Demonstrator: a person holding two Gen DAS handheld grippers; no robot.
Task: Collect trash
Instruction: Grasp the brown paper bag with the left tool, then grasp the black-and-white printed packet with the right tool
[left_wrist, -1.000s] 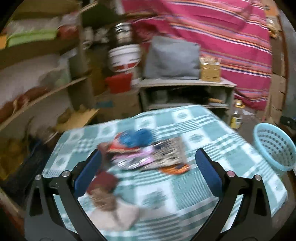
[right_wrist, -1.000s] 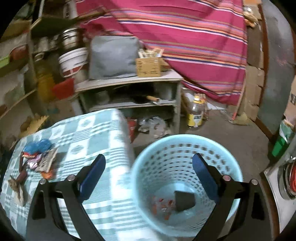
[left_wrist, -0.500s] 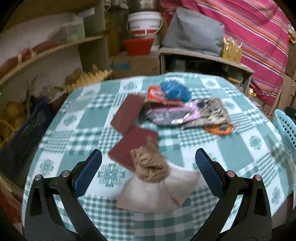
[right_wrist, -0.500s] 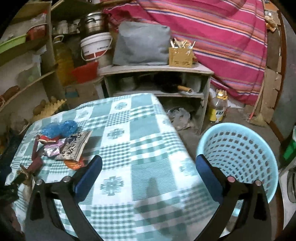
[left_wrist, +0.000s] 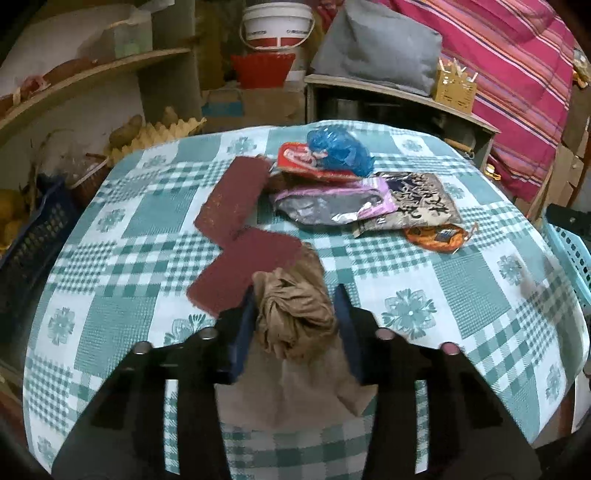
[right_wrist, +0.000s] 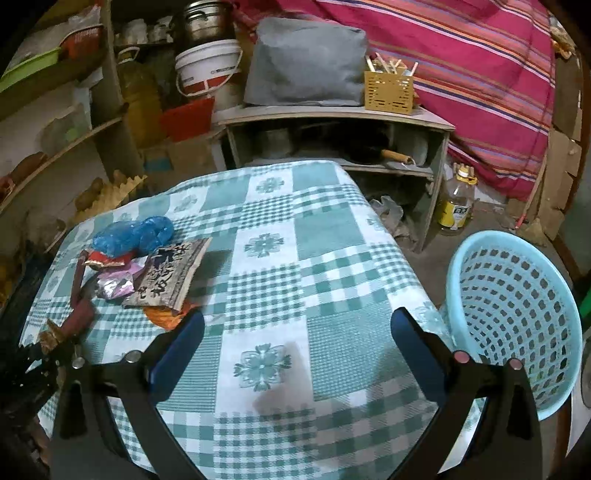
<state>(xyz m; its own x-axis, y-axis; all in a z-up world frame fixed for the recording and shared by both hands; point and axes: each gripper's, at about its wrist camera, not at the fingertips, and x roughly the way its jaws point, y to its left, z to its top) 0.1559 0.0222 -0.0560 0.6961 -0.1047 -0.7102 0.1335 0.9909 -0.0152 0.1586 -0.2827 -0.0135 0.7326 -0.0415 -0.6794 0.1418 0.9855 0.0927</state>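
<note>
Between left gripper (left_wrist: 295, 306) pads: crumpled brown paper (left_wrist: 295, 314) (jaws just closing).

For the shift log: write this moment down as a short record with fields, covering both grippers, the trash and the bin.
left gripper: jaws have just been closing, pads against the crumpled brown paper
right gripper: open, nothing between the jaws, over bare checked tablecloth
trash on table: two maroon pads, blue plastic bag, red wrapper, silver-pink wrapper, printed packet, orange wrapper
bin: light blue basket on the floor beside the table
task state: brown paper not yet lifted
</note>
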